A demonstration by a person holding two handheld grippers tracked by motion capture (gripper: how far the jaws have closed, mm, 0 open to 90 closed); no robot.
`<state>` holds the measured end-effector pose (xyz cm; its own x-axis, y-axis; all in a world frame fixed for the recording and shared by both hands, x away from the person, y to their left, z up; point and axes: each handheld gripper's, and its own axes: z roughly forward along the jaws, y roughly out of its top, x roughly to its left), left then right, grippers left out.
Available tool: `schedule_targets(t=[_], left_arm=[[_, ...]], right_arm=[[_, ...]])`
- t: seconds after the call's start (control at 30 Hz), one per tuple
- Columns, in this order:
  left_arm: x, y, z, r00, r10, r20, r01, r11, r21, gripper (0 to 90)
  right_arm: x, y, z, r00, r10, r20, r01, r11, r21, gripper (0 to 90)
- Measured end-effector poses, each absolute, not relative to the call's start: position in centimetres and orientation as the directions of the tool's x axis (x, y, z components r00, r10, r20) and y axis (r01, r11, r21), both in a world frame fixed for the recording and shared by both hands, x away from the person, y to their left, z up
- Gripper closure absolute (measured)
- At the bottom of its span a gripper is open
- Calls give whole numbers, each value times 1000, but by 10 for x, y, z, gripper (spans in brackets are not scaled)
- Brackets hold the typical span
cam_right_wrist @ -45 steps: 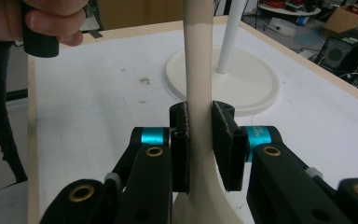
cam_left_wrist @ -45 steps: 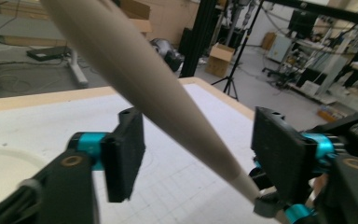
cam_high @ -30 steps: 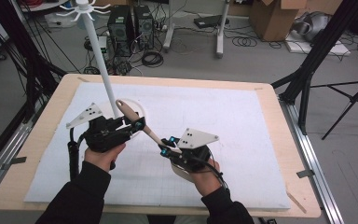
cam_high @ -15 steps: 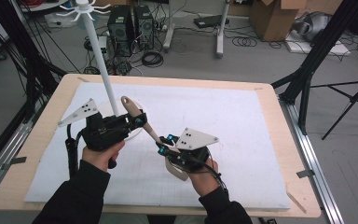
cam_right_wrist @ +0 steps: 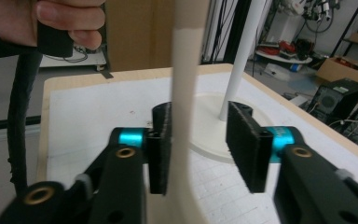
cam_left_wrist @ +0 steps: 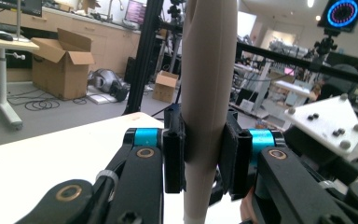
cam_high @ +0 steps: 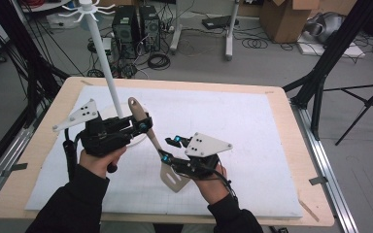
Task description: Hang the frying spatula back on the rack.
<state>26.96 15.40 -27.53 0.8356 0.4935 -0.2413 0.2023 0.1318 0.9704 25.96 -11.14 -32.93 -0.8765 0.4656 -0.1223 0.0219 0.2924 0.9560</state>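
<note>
Spatula raised, within left gripper

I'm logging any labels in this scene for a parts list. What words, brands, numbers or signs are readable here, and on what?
None can be read.
Spatula: plain beige, no print.
Cardboard boxes: no legible marking.
Monitor in the left gripper view: lit, too blurred to read.
Round screen there: a blue ring, no characters.

Right hand-held gripper jaws apart w/ spatula handle between, touching left pad; stand pole behind.
</note>
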Motion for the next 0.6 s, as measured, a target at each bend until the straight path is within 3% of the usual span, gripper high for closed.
schedule_targets(t=[0.07, 0.27, 0.4, 0.5, 0.6], left_arm=[[271, 157, -275, 845, 482, -231, 197, 121, 973, 739], [272, 170, -273, 861, 471, -194, 172, 89, 981, 739], [272, 182, -269, 871, 465, -158, 151, 54, 987, 739], [274, 194, -267, 868, 480, -126, 131, 22, 991, 738], [279, 206, -263, 867, 484, -122, 128, 22, 992, 738]], right_arm=[[260, -114, -329, -872, 473, -128, 12, 282, 959, 503], [258, -125, -328, -870, 475, -132, 5, 276, 961, 451], [258, -136, -330, -850, 506, -147, 11, 296, 955, 356], [261, -148, -335, -830, 538, -148, 37, 318, 947, 254], [266, -164, -344, -809, 574, -127, 92, 337, 937, 211]])
